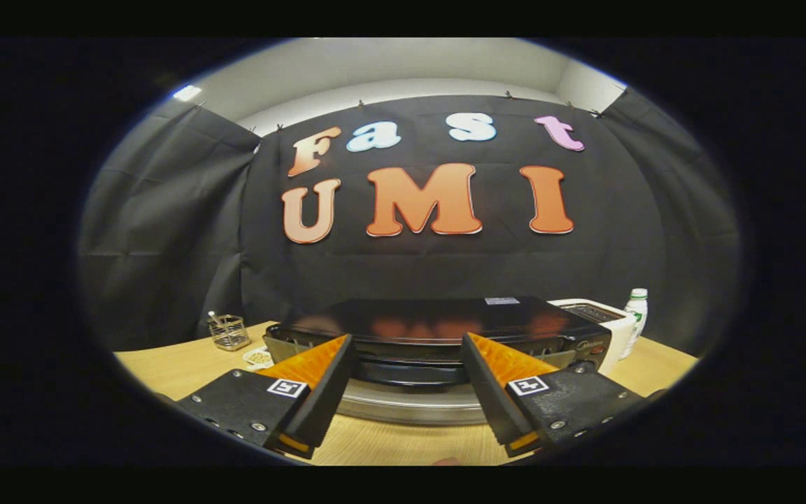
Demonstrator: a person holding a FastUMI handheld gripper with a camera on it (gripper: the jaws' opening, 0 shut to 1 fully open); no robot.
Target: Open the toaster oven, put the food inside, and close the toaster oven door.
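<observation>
the gripper is held wide open, and nothing is held between its two fingers. the toaster oven is seen just ahead of the fingers, on the wooden table. its black shiny top is seen from just above, and its front is faced toward the gripper. a silver curved bar, thought to be the door handle, is seen low between the fingers. whether the door is shut all the way cannot be told, but no opening is seen, so it is judged to be closed.

the oven is judged to be heavy and hard, so it will likely not be pushed away when the door is pulled. the handle is judged to be smooth metal and may be slippery. it should be taken in the middle, with one finger above it and one below, then pulled down slowly. the door may have glass in it, so it should not be dropped open.

a small dish of food is seen to the left of the oven, beside a wire basket. what the food is cannot be told. a white box and a bottle are seen to the right of the oven.
</observation>
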